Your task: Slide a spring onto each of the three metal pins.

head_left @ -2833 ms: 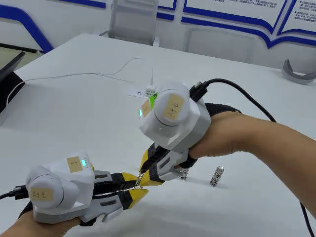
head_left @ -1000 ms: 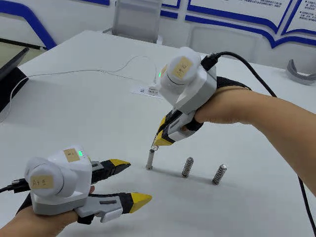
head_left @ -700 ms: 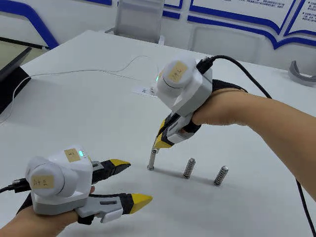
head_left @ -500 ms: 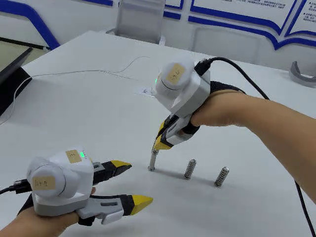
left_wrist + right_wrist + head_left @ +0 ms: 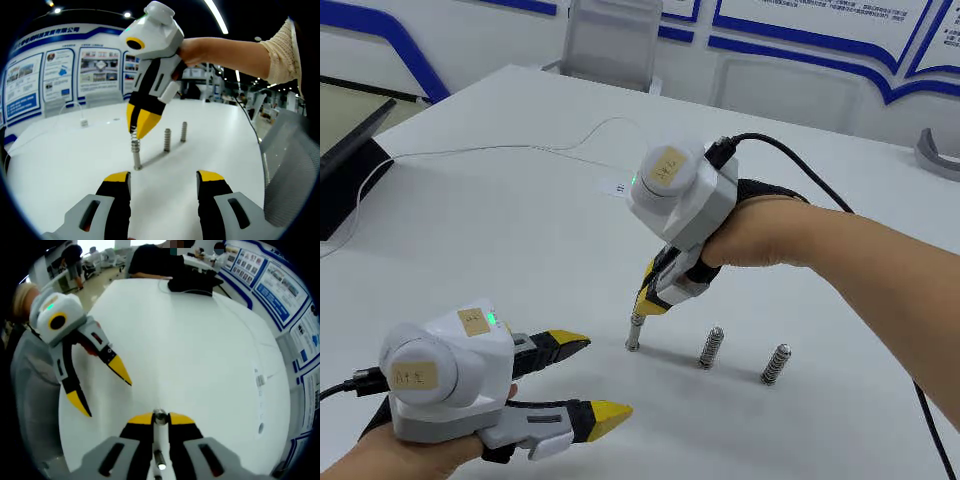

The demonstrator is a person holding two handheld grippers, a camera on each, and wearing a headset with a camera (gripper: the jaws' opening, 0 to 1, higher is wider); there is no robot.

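Three metal pins stand in a row on the white table (image 5: 500,230). My right gripper (image 5: 645,303) is shut on a small spring (image 5: 134,137) whose coils sit around the top of the left pin (image 5: 634,338); the pin's lower shaft (image 5: 136,159) is bare. In the right gripper view the spring (image 5: 160,415) shows end-on between the shut jaws. The middle pin (image 5: 710,347) and the right pin (image 5: 776,364) each carry a spring. My left gripper (image 5: 595,378) rests low in front of the left pin, open, with nothing between its fingers (image 5: 118,176).
A thin white cable (image 5: 520,153) runs across the table to a small white plug (image 5: 620,187) behind the right gripper. A dark screen (image 5: 350,165) sits at the left edge, and a grey chair (image 5: 615,40) stands beyond the far edge.
My left gripper, earlier up against the right gripper's tips, has drawn back and opened. The right gripper carried the spring over the left pin and lowered it onto the top.
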